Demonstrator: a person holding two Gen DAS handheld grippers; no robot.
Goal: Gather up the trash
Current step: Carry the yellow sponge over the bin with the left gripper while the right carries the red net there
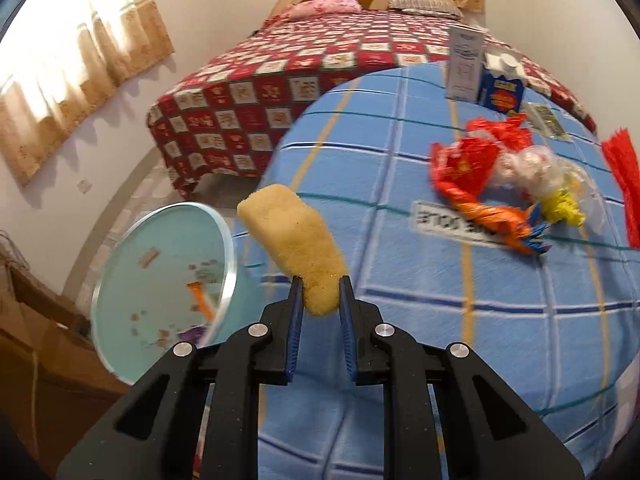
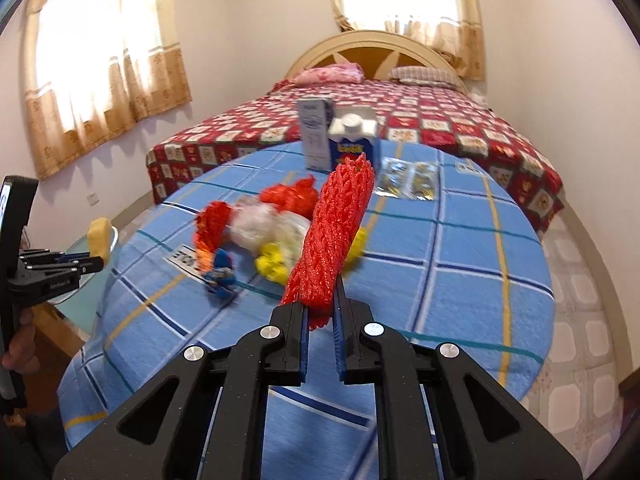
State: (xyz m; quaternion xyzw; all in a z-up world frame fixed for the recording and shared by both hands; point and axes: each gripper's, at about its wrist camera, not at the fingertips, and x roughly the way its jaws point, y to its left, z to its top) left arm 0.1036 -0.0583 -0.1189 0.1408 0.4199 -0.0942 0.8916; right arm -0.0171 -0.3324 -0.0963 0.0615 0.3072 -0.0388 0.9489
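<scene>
My left gripper (image 1: 321,280) is shut on a yellow sponge (image 1: 294,240) and holds it in the air by the table's left edge, beside a pale blue bin (image 1: 132,280) that has scraps inside. The left gripper also shows in the right wrist view (image 2: 94,265). My right gripper (image 2: 322,304) is shut on a red foam net (image 2: 336,232) and holds it above the table. A heap of crumpled wrappers (image 1: 504,176) lies on the blue checked tablecloth (image 1: 440,320); it also shows in the right wrist view (image 2: 256,228).
A grey carton (image 2: 316,132) and a blue carton (image 2: 354,140) stand at the table's far edge, with foil sachets (image 2: 408,180) beside them. A bed with a red checked cover (image 2: 400,120) lies behind the table. Tiled floor (image 2: 576,360) is on the right.
</scene>
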